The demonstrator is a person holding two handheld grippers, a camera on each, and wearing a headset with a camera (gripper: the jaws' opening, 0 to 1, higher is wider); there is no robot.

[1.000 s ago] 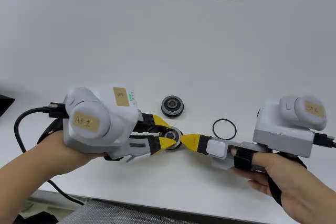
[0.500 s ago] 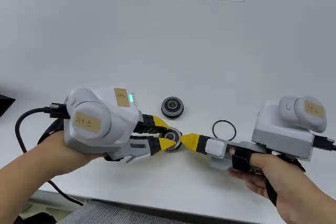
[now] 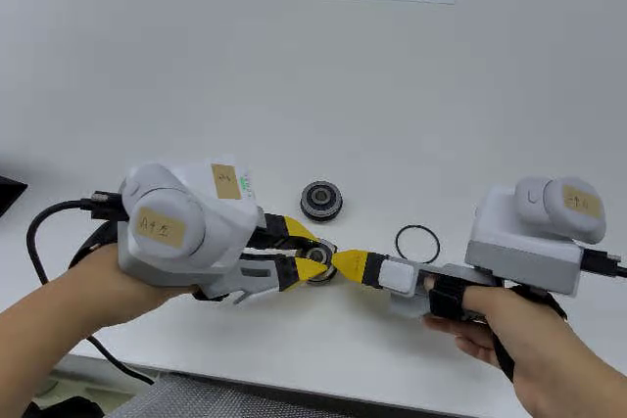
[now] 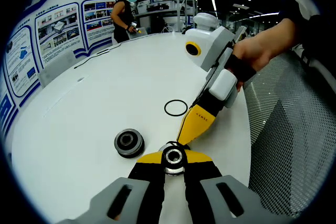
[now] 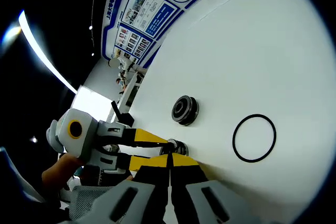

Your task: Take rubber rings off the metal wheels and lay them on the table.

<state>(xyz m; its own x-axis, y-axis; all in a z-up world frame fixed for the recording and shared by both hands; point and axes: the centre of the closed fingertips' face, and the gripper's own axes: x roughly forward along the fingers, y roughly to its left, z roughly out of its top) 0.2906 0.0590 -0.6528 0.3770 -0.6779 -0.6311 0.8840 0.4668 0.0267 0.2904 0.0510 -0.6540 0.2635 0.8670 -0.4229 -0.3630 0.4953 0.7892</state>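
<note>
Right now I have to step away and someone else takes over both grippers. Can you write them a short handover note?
Left gripper: shut on a metal wheel, held at the near side of the table.
Right gripper: jaws shut, tips at that wheel's edge. Whether they pinch its ring cannot be told.
Done: one rubber ring lies loose on the table, to the right of the grippers.
Left: finish the held wheel, then the second wheel, which lies on the table behind the grippers and appears to have its ring on.
</note>
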